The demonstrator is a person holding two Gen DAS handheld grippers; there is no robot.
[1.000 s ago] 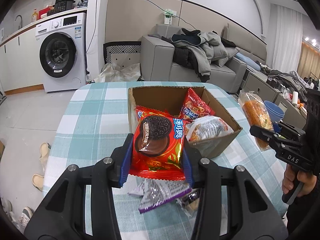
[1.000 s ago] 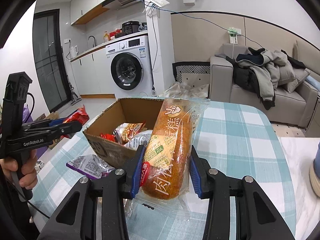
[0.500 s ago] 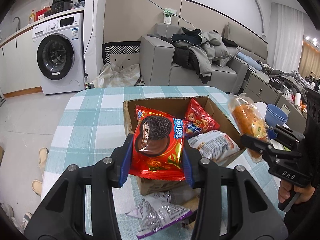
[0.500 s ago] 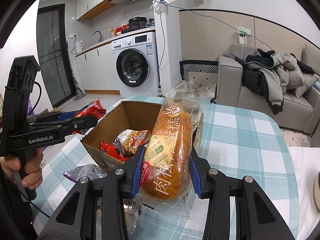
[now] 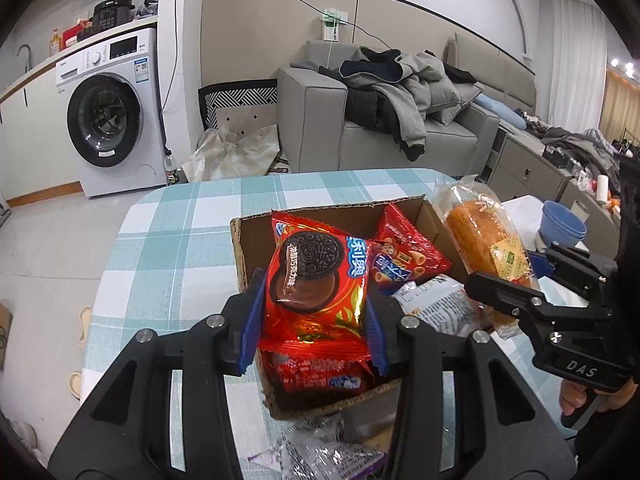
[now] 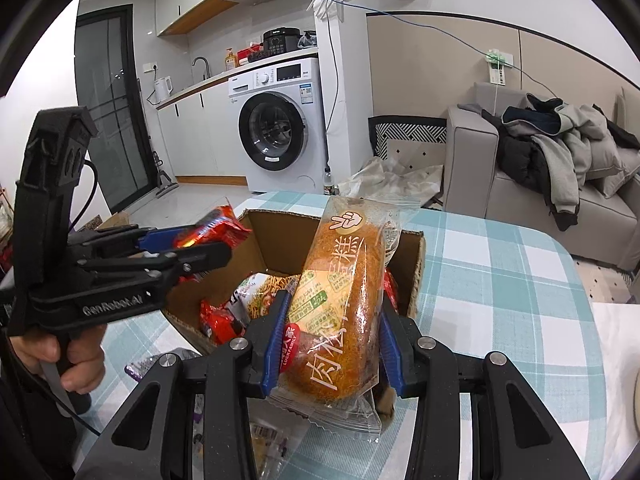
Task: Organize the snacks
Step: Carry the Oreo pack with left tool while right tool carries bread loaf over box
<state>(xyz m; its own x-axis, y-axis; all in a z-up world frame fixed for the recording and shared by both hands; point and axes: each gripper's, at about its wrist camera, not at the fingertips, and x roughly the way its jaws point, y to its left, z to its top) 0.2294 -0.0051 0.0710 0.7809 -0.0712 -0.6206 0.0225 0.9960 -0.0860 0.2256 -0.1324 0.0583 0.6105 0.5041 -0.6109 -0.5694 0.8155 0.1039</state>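
Clamping the red Oreo packet between its blue pads, your left gripper hides most of a second red packet lying under it in the cardboard box, so that one's label is only partly readable. Your right gripper is closed on the long bread loaf in clear wrap, whose lower end and crimped seal cover the box's near corner. From the left wrist view you can count three more packets in the box besides the held one: the red one beneath, a red-and-blue snack bag leaning on the far wall, and a pale bag half hidden by the right gripper. One purple-edged foil packet lies on the checked tablecloth just outside the box, cut off by the frame's lower edge. The right wrist view shows a noodle-print bag and a red packet inside. Compared with a second ago, both grippers have come over the box: the Oreo packet now hangs above its near-left part, and the loaf has come from beside the box to over its right side.
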